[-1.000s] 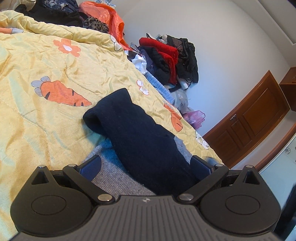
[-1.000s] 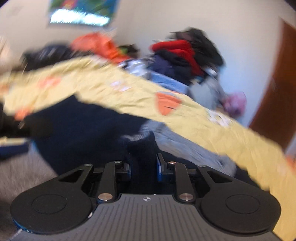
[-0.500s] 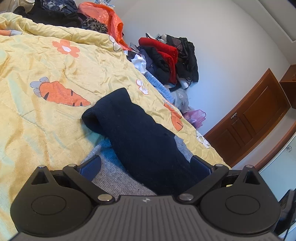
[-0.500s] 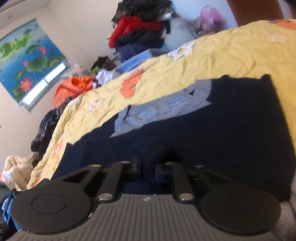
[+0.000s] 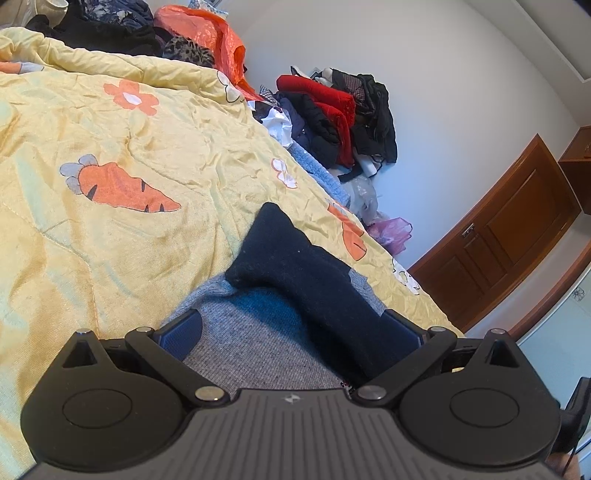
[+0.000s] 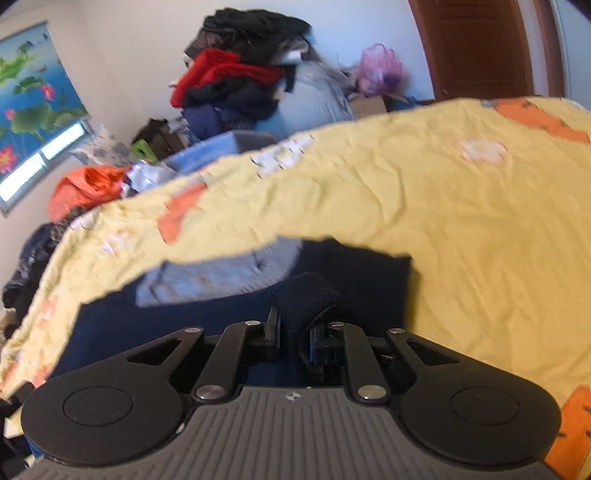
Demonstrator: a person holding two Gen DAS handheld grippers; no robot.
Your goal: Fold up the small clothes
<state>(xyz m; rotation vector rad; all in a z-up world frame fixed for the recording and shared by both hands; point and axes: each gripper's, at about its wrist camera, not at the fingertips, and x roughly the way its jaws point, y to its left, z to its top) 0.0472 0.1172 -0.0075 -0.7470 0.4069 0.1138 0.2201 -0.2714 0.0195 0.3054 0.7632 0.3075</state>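
A small knit sweater with a grey body (image 5: 255, 350) and navy sleeves lies on the yellow carrot-print quilt (image 5: 110, 236). In the left wrist view a navy sleeve (image 5: 306, 280) is folded across the grey body. My left gripper (image 5: 291, 332) is open, its jaws wide apart just over the sweater and holding nothing. In the right wrist view my right gripper (image 6: 293, 334) is shut on a bunched fold of navy sleeve (image 6: 306, 295), held above the sweater's navy part (image 6: 177, 325) and grey part (image 6: 218, 277).
Piles of clothes (image 5: 332, 110) stand against the wall beyond the bed's far edge, with an orange bag (image 5: 218, 44) and dark garments (image 5: 103, 22) at the head. A wooden door (image 5: 498, 236) is at the right. A pink bag (image 6: 378, 68) sits on the floor.
My right gripper has swung round with the navy sleeve pinched in it, so its view now faces across the quilt. My left gripper has shifted slightly, and the folded sleeve looks shorter.
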